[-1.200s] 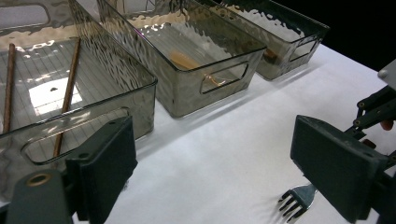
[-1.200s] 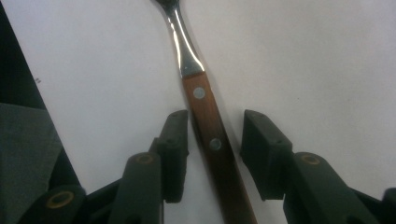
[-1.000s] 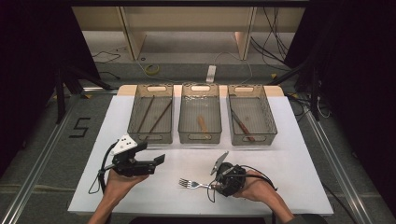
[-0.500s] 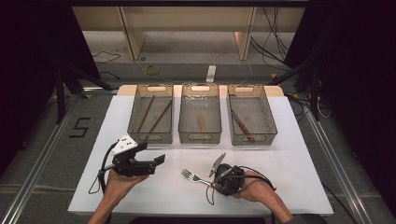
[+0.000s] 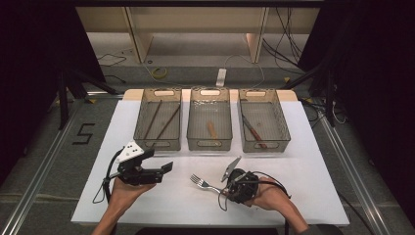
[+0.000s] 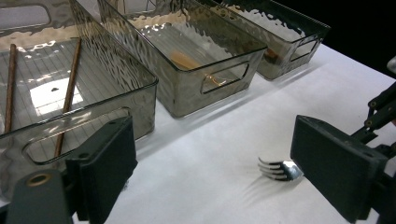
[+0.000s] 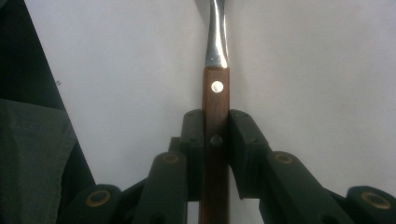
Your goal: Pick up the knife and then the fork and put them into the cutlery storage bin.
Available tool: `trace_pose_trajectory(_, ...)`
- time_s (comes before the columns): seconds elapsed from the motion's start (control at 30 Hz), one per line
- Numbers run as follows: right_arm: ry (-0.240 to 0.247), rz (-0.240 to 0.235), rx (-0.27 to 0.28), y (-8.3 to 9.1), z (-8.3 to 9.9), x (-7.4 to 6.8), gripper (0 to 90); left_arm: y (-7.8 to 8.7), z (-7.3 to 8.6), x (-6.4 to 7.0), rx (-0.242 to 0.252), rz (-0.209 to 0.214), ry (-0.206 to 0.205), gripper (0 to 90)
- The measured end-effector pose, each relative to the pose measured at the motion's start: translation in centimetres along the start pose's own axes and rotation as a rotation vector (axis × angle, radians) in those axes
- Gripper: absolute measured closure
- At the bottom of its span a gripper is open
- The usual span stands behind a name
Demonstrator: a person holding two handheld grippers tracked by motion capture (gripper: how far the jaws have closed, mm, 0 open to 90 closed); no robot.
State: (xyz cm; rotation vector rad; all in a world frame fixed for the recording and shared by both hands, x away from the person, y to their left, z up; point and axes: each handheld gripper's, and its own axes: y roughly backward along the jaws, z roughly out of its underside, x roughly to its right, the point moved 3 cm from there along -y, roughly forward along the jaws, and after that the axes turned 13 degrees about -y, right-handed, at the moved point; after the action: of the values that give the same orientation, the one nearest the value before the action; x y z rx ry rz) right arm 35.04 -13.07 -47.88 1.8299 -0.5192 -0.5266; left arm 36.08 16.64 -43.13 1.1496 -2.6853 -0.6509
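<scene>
The right tool (image 7: 215, 135) is clenched on the wooden handle of a fork (image 5: 201, 182), whose tines point left, low over the white table (image 5: 303, 161). The left tool (image 5: 164, 169) hangs released just beside it, in front of three bins (image 5: 210, 145).

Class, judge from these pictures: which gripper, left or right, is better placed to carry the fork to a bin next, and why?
Right. The right gripper is shut on the fork by its wooden handle, while the left gripper is open, holds nothing, and is apart from the fork.
</scene>
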Motion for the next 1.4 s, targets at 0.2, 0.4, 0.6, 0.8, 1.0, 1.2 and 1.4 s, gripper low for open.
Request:
trace_pose_trajectory(0.2, -0.036, -0.003, 0.065, 1.4, -0.1, 1.0, 77.2, 0.0, 0.0, 0.0, -0.001, -0.001, 0.000, 13.6)
trace_pose_trajectory(0.4, -0.094, 0.003, 0.111, 3.0, -0.3, 2.4, 77.2, 0.0, 0.0, 0.0, 0.001, -0.002, 0.002, 13.6)
trace_pose_trajectory(0.6, -0.124, 0.015, 0.149, 3.8, -0.7, 3.6, 77.2, 0.0, 0.0, 0.0, 0.000, -0.001, 0.001, 13.6)
trace_pose_trajectory(0.8, -0.138, 0.026, 0.167, 4.2, -1.0, 4.3, 77.1, 0.0, 0.0, 0.0, 0.001, -0.002, 0.003, 13.6)
trace_pose_trajectory(1.0, -0.143, 0.035, 0.178, 4.5, -1.3, 4.7, 77.1, 0.0, 0.0, -0.1, 0.002, -0.002, 0.001, 13.6)
trace_pose_trajectory(1.2, -0.149, 0.042, 0.194, 5.0, -1.6, 5.1, 77.1, -0.1, 0.0, 0.0, 0.001, -0.002, 0.000, 13.6)
trace_pose_trajectory(1.4, -0.161, 0.063, 0.203, 5.3, -1.9, 5.7, 77.1, -0.1, 0.0, -0.1, 0.000, -0.002, 0.000, 13.6)
